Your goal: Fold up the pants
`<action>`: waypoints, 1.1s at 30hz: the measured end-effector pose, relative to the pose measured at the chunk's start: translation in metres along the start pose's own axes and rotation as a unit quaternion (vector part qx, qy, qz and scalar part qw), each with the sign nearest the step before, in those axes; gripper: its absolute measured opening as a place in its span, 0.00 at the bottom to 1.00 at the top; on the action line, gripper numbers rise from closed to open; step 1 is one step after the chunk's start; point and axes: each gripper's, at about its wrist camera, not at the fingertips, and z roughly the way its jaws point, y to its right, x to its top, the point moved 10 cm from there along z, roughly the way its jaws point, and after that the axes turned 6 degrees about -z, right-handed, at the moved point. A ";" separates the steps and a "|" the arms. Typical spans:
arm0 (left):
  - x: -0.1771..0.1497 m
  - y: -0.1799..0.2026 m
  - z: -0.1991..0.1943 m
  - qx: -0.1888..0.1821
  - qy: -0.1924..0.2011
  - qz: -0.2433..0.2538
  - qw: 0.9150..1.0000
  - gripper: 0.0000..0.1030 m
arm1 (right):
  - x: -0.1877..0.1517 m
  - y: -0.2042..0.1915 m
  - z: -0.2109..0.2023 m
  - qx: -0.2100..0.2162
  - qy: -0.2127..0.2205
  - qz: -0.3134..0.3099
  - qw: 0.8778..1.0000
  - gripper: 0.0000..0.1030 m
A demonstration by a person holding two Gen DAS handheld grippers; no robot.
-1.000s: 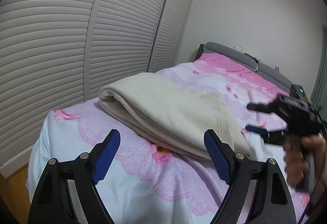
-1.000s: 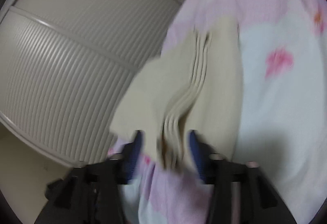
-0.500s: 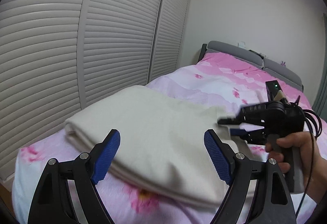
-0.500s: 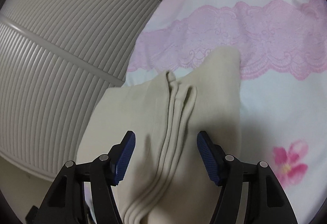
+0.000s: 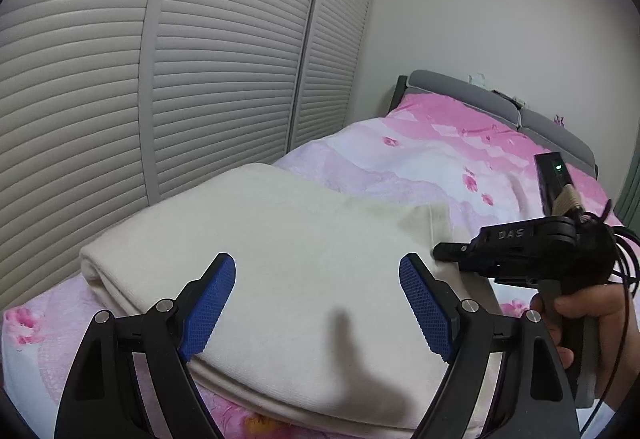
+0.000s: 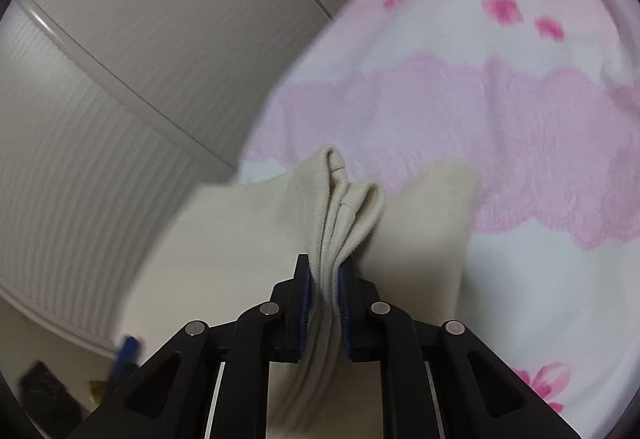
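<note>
Cream pants lie folded in layers on the pink bed. In the right wrist view my right gripper is closing on the stacked edge of the pants, and its blue pads press the layers from both sides. The left wrist view shows the same right gripper at the pants' right edge, held by a hand. My left gripper hovers open over the near part of the pants, its blue pads wide apart with nothing between them.
Louvred wardrobe doors run close along the left side of the bed. A grey headboard and a white wall close off the far end. Cables trail from the right gripper. Flowered bedding stretches beyond the pants.
The right gripper's jaws went from wide apart around the pants' stacked edge to pinched on it. The left gripper moved in over the pants, which now fill more of its view.
</note>
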 end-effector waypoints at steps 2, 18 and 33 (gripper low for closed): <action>0.000 0.002 -0.009 -0.003 0.001 0.001 1.000 0.82 | -0.004 -0.001 -0.006 0.004 0.003 0.001 1.000 0.24; -0.078 0.146 -0.276 -0.132 -0.034 0.062 0.989 0.84 | -0.210 -0.033 -0.387 -0.172 0.188 -0.107 0.961 0.65; -0.228 0.301 -0.515 -0.240 -0.063 0.139 0.959 0.87 | -0.494 0.006 -0.720 -0.401 0.244 -0.034 0.882 0.78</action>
